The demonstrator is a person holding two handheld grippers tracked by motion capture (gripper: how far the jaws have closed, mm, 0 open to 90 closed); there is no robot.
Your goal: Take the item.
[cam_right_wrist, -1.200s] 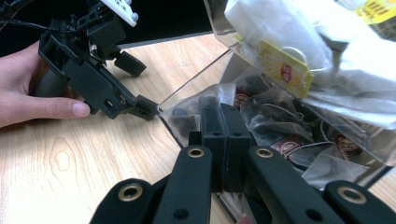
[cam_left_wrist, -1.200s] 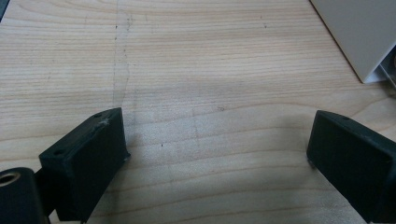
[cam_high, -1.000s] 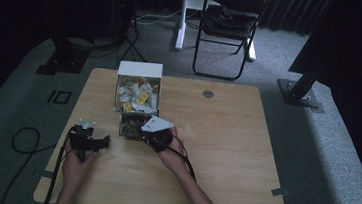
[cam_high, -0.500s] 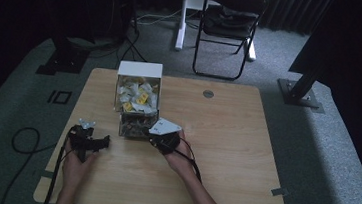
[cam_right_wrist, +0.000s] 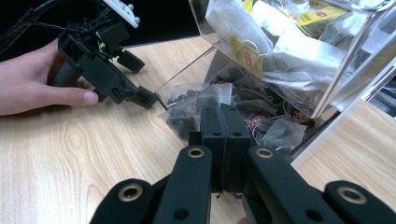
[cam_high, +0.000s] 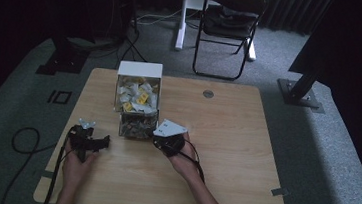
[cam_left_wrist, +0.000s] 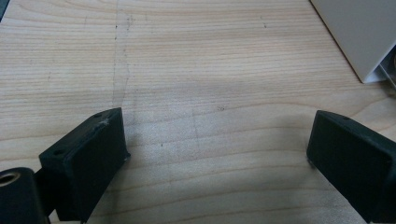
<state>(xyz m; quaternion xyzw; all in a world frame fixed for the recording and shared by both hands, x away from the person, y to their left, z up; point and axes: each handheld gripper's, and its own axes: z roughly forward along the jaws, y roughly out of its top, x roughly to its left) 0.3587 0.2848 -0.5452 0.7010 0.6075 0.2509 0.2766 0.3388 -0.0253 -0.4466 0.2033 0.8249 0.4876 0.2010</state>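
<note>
A clear dispenser box [cam_high: 140, 70] with a white back stands on the table. Its upper bin holds white and yellow tea bags [cam_right_wrist: 275, 37]; its lower tray [cam_high: 136, 125] holds dark bags. My right gripper [cam_high: 158, 134] sits at the tray's right front. In the right gripper view its jaws [cam_right_wrist: 225, 109] are pressed together, pinching the edge of a clear bag of dark tea [cam_right_wrist: 184, 114] that sticks out of the tray. My left gripper [cam_high: 95, 143] rests on the wood left of the box, jaws wide apart [cam_left_wrist: 219, 140] with bare table between them.
The wooden table [cam_high: 236, 137] has free room on its right half and along the front. A folding chair [cam_high: 229, 21] and stand bases sit on the carpet behind. A corner of the white box [cam_left_wrist: 364, 32] shows at the left gripper view's upper right.
My right gripper has shifted slightly to the right, away from the box front. The left gripper has stayed put.
</note>
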